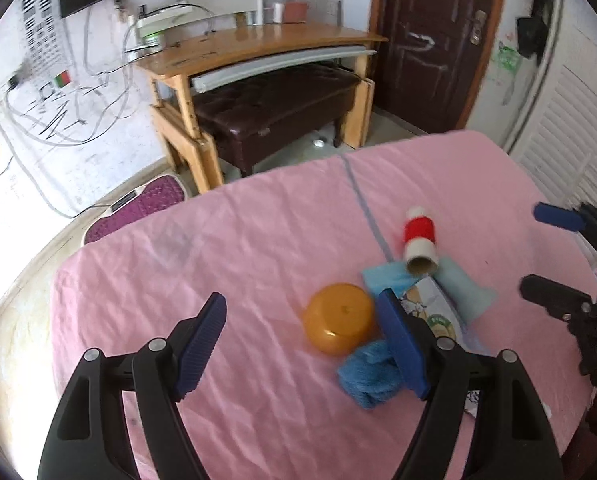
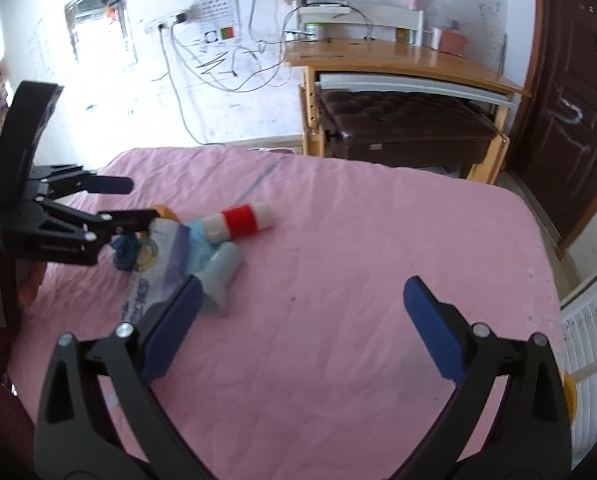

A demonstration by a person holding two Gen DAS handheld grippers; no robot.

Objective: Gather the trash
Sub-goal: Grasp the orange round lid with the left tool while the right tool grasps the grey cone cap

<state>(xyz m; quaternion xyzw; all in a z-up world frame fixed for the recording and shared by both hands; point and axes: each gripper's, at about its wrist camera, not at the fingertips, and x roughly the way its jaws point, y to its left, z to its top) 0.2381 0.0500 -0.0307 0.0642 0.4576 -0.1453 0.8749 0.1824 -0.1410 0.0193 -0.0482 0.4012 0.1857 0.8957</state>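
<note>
A bed (image 1: 218,264) covered in a wrinkled pink sheet (image 2: 358,240) carries everything. A thin grey-blue line (image 1: 362,204) runs along the sheet. Lying on it in a loose cluster: an upturned orange bowl (image 1: 338,318), a crumpled blue cloth (image 1: 368,376) just beside the bowl, a printed snack wrapper (image 1: 430,308), a pale blue folded cloth (image 1: 458,284) under the wrapper's far end, and a cardboard tube wound with red and white yarn (image 1: 418,240), on its side, touching the pale cloth.
</note>
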